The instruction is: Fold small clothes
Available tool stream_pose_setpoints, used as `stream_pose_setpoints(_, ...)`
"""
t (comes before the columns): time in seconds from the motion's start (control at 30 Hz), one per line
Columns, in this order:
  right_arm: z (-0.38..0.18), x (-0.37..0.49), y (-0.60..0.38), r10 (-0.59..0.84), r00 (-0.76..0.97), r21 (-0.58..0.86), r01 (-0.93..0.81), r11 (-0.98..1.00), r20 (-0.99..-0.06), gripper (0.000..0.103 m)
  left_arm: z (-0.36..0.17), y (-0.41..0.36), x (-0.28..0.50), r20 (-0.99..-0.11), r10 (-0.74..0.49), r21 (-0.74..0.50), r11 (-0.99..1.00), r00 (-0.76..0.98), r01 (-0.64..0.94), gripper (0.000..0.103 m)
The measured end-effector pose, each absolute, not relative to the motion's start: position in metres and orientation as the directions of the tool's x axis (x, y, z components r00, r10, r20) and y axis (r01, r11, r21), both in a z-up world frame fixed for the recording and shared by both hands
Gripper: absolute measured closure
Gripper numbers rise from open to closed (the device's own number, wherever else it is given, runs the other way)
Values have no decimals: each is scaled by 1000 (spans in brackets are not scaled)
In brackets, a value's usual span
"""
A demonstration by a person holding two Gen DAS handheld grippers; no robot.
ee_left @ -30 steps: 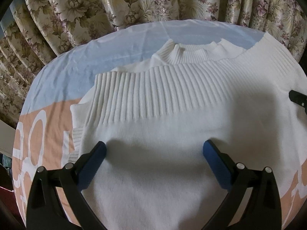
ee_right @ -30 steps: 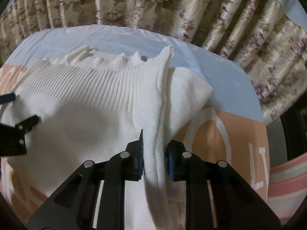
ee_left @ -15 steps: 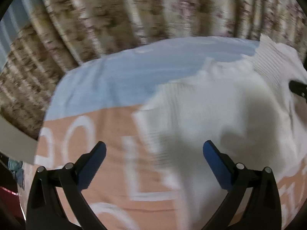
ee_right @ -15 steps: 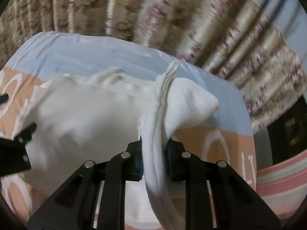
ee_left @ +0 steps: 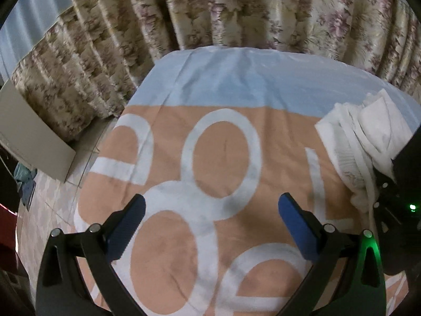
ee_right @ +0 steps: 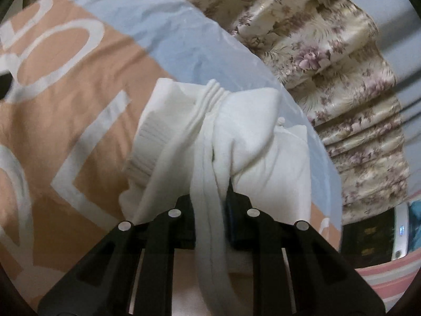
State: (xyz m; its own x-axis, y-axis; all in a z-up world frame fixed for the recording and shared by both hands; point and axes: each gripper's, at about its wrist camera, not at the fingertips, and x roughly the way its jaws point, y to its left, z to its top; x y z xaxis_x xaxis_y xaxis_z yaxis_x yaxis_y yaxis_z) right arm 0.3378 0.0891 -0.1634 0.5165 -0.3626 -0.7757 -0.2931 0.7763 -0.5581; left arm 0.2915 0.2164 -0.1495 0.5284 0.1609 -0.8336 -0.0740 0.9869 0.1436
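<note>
A: What has the right gripper [ee_right: 210, 226] got?

B: Its jaws are clamped on a thick bunch of the white sweater [ee_right: 236, 142]. The knit runs between the pads and hangs out below them, and the rest is heaped just ahead of the fingers, with a ribbed band on the left of the bunch.

A: And where does that heap sit?

B: On the bed sheet [ee_right: 79, 121], straddling the line where the peach part meets the pale blue strip. Beyond the heap the blue strip curves to the bed's far edge, and the flowered curtain [ee_right: 329, 52] hangs right behind that edge.

A: The left gripper [ee_left: 210, 226]?

B: Jaws spread wide, nothing between the blue pads. Under and ahead of it lies bare peach sheet with big white letters, flat and free. The sweater [ee_left: 368, 137] is off to its right, at the frame's edge, beside the dark body of the other gripper.

A: Room on its left side?

B: The bed's edge falls away there to tiled floor [ee_left: 52, 205], with a pale board [ee_left: 31, 137] leaning near the curtain [ee_left: 210, 8].
</note>
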Motion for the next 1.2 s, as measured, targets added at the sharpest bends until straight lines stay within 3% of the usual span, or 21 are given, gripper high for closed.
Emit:
stream_pose_setpoints(0.07,-162,339,87,-359,505,-550,-302,779,-785,80,-147,219,286,-834,156,135,988,530,-78,2)
stream_pose_setpoints(0.1,-157,336,83,-331,498,-521,-310,795,-802,73,-145,220,284,-831,152,133,988,535,-75,2)
stream_pose_setpoints(0.2,-115,324,57,-28,415,-193,-361,912,-909,41,-138,219,283,-822,157,142,987,548,-69,2)
stream_pose_setpoints(0.33,-50,300,15,222,480,6,-411,911,-849,28,-123,211,283,-813,129,122,991,568,-50,2)
stream_pose_setpoints(0.43,-25,303,-52,273,556,79,-347,935,-785,20,-115,192,285,-816,56,65,998,575,-4,2)
stream_pose_setpoints(0.5,-32,312,-87,242,556,101,-272,957,-795,21,-113,176,288,-821,1,23,999,571,31,2)
stream_pose_setpoints(0.67,-78,324,-152,319,497,277,-158,948,-807,26,-120,99,306,-830,-109,-19,986,547,167,2)
stream_pose_setpoints(0.8,-104,318,-168,364,487,351,-123,928,-794,28,-134,50,331,-843,-105,24,973,528,230,2)
stream_pose_setpoints(0.97,-118,321,-172,382,456,363,-133,922,-804,38,-153,23,357,-859,-54,100,958,510,269,3)
stream_pose_setpoints(1.03,-125,324,-173,382,433,357,-141,923,-817,51,-160,21,360,-865,-55,107,951,499,290,17)
stream_pose_setpoints(1.1,-132,326,-171,383,411,353,-150,923,-827,61,-167,24,364,-886,-143,14,943,441,334,45)
stream_pose_setpoints(1.13,-133,326,-168,364,415,328,-159,931,-834,66,-168,26,366,-890,-190,-37,936,416,349,52)
stream_pose_setpoints(1.2,-132,324,-162,337,412,285,-184,941,-847,71,-166,25,363,-890,-193,-26,927,414,375,65)
